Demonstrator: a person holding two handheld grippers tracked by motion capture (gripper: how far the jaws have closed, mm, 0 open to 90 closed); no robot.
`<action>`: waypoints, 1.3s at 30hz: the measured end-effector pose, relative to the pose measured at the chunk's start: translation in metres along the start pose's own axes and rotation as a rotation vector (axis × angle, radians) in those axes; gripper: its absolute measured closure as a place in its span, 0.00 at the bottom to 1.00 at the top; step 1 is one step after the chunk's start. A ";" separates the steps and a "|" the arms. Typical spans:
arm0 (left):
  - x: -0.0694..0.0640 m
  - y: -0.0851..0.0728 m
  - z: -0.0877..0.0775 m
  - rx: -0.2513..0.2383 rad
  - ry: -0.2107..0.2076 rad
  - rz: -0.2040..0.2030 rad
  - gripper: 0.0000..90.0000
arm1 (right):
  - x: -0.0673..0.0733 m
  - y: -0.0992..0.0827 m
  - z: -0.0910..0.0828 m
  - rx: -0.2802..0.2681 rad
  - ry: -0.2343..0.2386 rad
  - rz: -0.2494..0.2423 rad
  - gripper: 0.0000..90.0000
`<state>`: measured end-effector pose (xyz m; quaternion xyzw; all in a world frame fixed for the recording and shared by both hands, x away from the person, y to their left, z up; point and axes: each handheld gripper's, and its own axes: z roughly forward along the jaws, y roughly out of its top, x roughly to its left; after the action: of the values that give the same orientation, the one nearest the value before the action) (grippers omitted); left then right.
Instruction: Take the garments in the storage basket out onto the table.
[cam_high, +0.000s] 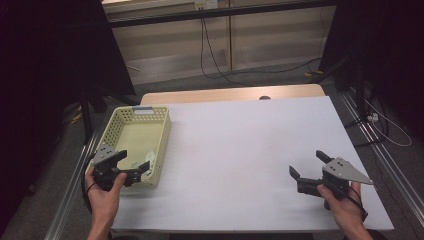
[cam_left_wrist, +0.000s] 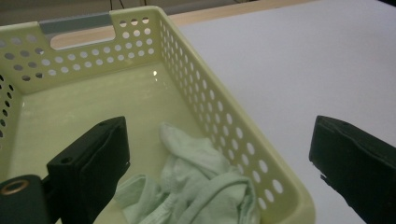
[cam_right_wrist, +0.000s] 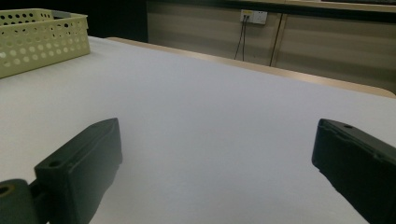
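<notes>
A pale yellow perforated basket (cam_high: 161, 145) stands at the table's left side. A crumpled light green cloth (cam_high: 145, 163) lies in its near end, and the left gripper view shows the cloth (cam_left_wrist: 196, 182) resting against the basket wall (cam_left_wrist: 187, 65). My left gripper (cam_high: 132, 166) hovers open over the basket's near right corner. In its own view the left gripper (cam_left_wrist: 219, 140) has one jaw inside the basket and the other outside over the table. My right gripper (cam_high: 308, 164) is open at the near right above the bare table, with nothing between the right gripper (cam_right_wrist: 217, 135) jaws.
The white tabletop (cam_high: 250, 150) spreads between the two hands, with a wooden strip (cam_high: 230, 94) along its far edge. In the right gripper view the basket (cam_right_wrist: 42, 37) sits far to the left. Cables (cam_high: 210, 60) trail on the floor behind, and metal rails (cam_high: 380, 150) run alongside.
</notes>
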<state>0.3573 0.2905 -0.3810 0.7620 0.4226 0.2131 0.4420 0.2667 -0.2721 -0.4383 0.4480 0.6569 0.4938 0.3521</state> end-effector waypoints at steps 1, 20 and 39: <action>0.002 0.001 0.000 0.004 -0.010 -0.002 0.06 | 0.000 0.000 0.001 0.000 0.001 -0.001 0.02; 0.013 0.015 0.025 0.275 -0.032 -0.034 0.11 | 0.004 0.001 0.003 0.013 0.012 -0.016 0.02; 0.018 0.016 0.052 0.534 -0.073 -0.055 0.25 | 0.006 0.001 0.005 0.008 0.037 -0.016 0.02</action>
<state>0.4110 0.2758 -0.3950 0.8469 0.4683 0.0545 0.2459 0.2689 -0.2644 -0.4385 0.4350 0.6689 0.4963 0.3421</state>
